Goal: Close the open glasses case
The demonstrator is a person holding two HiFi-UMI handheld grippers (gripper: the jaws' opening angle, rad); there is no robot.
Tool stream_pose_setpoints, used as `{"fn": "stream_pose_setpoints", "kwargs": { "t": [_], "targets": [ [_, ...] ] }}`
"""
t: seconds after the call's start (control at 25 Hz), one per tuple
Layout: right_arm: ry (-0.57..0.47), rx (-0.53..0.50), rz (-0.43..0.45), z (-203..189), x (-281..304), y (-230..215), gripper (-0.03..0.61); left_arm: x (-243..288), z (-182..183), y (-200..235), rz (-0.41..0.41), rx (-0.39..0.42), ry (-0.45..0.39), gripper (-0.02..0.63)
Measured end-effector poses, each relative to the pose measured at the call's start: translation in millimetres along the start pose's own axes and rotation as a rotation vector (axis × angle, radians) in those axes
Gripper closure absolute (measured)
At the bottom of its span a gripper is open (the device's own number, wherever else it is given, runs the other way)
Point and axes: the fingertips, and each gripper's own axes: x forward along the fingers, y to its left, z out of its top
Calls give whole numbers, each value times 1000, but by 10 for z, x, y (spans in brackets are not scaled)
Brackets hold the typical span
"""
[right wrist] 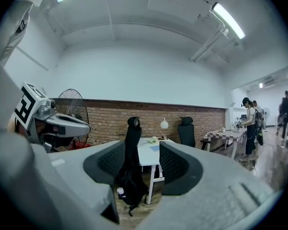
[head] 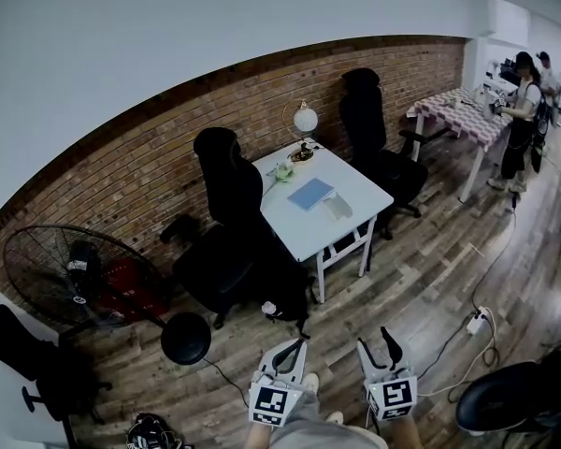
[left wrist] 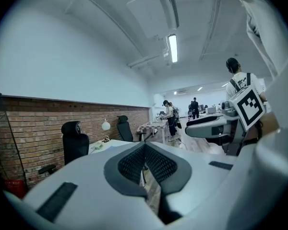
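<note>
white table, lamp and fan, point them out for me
white table [head: 294, 234], head view, bare top near the front edge
lamp [head: 306, 118], head view, round white shade
fan [head: 37, 265], head view, wire guard left of the hub

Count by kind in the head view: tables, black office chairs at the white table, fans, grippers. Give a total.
Tables: 2, white table and cloth-covered table
Black office chairs: 2
Fan: 1
Grippers: 2, left gripper and right gripper
Total: 7
</note>
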Motion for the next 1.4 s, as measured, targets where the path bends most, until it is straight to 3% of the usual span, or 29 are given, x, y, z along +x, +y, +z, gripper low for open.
{"fn": "stream_pose_setpoints", "kwargs": {
  "t": [0.48,0.64,0.88,1.4],
  "targets": [
    [10,-3,-32,14,543,-212,351,547,-2,329,-46,1,-6,611],
    [19,1,-52,38,758,-276,351,752,42,469,-81,40,-42,611],
    [24,-8,-66,85,1084,-317,351,998,66,706,-97,-9,-19,611],
    [41,-6,-123,114,1674,-406,351,1486,92,1168,-158,-7,-16,611]
  ]
}}
